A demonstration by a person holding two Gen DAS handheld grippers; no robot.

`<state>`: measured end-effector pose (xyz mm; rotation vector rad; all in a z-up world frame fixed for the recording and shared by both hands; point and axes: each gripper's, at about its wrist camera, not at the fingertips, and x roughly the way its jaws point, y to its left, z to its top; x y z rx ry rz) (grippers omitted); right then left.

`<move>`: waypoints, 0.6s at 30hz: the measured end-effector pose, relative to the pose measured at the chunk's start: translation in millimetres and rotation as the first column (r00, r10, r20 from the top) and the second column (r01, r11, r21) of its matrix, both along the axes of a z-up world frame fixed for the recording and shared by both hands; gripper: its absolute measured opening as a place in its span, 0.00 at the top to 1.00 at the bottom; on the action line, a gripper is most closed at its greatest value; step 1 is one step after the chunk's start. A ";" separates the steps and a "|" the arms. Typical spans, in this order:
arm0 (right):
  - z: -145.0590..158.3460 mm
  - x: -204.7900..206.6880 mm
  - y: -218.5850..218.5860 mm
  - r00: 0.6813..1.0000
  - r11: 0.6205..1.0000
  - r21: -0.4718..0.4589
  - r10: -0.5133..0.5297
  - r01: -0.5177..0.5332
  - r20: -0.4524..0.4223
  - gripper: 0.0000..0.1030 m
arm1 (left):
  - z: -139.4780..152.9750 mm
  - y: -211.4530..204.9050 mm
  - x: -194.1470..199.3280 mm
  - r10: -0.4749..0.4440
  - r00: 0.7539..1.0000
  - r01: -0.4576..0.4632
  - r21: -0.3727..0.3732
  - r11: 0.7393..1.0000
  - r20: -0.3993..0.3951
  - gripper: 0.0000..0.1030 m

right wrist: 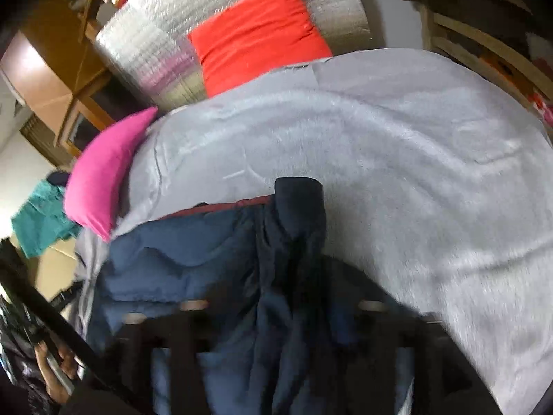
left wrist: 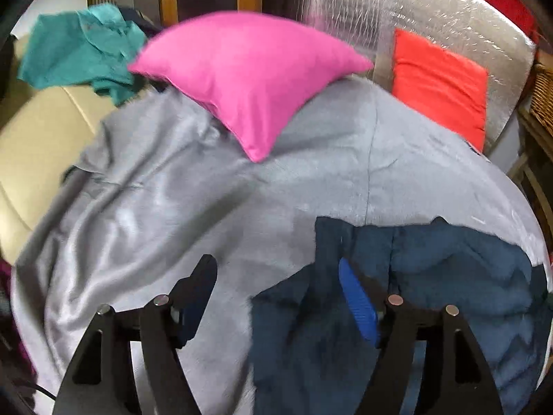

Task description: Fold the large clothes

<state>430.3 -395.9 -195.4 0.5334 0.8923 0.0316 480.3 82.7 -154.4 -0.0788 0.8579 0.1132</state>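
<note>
A dark blue quilted jacket [left wrist: 432, 294] lies on a grey blanket [left wrist: 172, 207] that covers the sofa. My left gripper [left wrist: 276, 276] is open, its right finger over the jacket's left edge, its left finger over the bare blanket. In the right wrist view the jacket [right wrist: 193, 263] fills the lower middle, with one sleeve [right wrist: 297, 214] bunched and running up from between my fingers. My right gripper [right wrist: 280, 311] is blurred and mostly hidden by the cloth; it looks shut on the sleeve.
A pink cushion [left wrist: 249, 69] lies on the blanket's far side. A red cushion [left wrist: 439, 83] leans on a silver foil sheet [left wrist: 397, 7]. A teal shirt [left wrist: 79, 48] lies on the beige sofa [left wrist: 38, 131] at left. Wooden furniture [right wrist: 484, 45] stands to the right.
</note>
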 end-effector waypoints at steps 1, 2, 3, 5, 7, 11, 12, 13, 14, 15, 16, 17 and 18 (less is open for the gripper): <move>4.0 -6.2 -0.3 1.000 1.000 -0.001 -0.006 0.006 0.006 0.34 | 2.4 0.3 -9.3 -0.011 1.000 0.011 0.017 1.000 0.012 0.28; 9.2 -15.0 0.7 1.000 1.000 -0.010 -0.011 0.011 0.016 0.34 | 6.1 -1.2 -21.2 -0.023 0.999 0.022 0.036 0.999 0.026 0.28; 14.1 -25.4 2.0 0.999 1.000 -0.018 -0.015 0.015 0.030 0.34 | 8.7 -2.1 -30.4 -0.032 0.999 0.030 0.048 0.998 0.037 0.28; 23.4 -48.0 10.6 0.998 0.999 -0.029 -0.030 0.032 0.055 0.34 | 13.9 -7.1 -51.5 -0.051 0.997 0.047 0.055 0.997 0.064 0.28; 29.5 -67.4 16.5 0.995 0.997 -0.034 -0.065 0.067 0.069 0.34 | 17.0 -17.8 -72.6 -0.078 0.994 0.075 0.043 0.996 0.082 0.28; 33.9 -93.6 37.1 0.993 0.999 -0.008 -0.049 0.050 0.109 0.34 | 6.9 -47.7 -100.3 -0.143 0.987 0.141 0.027 0.990 0.073 0.25; 32.2 -95.3 49.3 0.994 0.999 -0.032 -0.018 0.022 0.104 0.34 | 3.5 -54.3 -105.5 -0.156 0.986 0.154 0.030 0.988 0.063 0.25; 28.9 -95.9 61.9 0.995 0.998 -0.058 0.019 -0.014 0.094 0.34 | -2.7 -62.8 -111.4 -0.168 0.985 0.166 0.034 0.986 0.051 0.25; 25.7 -95.4 73.3 0.995 0.996 -0.079 0.048 -0.041 0.084 0.34 | -8.1 -68.8 -116.3 -0.171 0.984 0.170 0.033 0.985 0.046 0.25; 20.9 -95.4 88.3 0.994 0.992 -0.103 0.084 -0.077 0.069 0.34 | -13.7 -75.4 -121.8 -0.183 0.982 0.182 0.023 0.983 0.043 0.25; 16.8 -94.6 99.7 0.992 0.987 -0.118 0.117 -0.110 0.055 0.34 | -17.8 -79.9 -124.4 -0.199 0.979 0.199 0.017 0.980 0.034 0.25; 11.8 -92.7 112.5 0.988 0.979 -0.141 0.153 -0.147 0.033 0.34 | -23.3 -86.4 -125.3 -0.222 0.975 0.221 0.024 0.975 0.015 0.24; 5.4 -91.0 124.1 0.983 0.968 -0.174 0.185 -0.181 0.004 0.34 | -30.5 -94.4 -124.0 -0.234 0.972 0.235 0.054 0.971 -0.012 0.24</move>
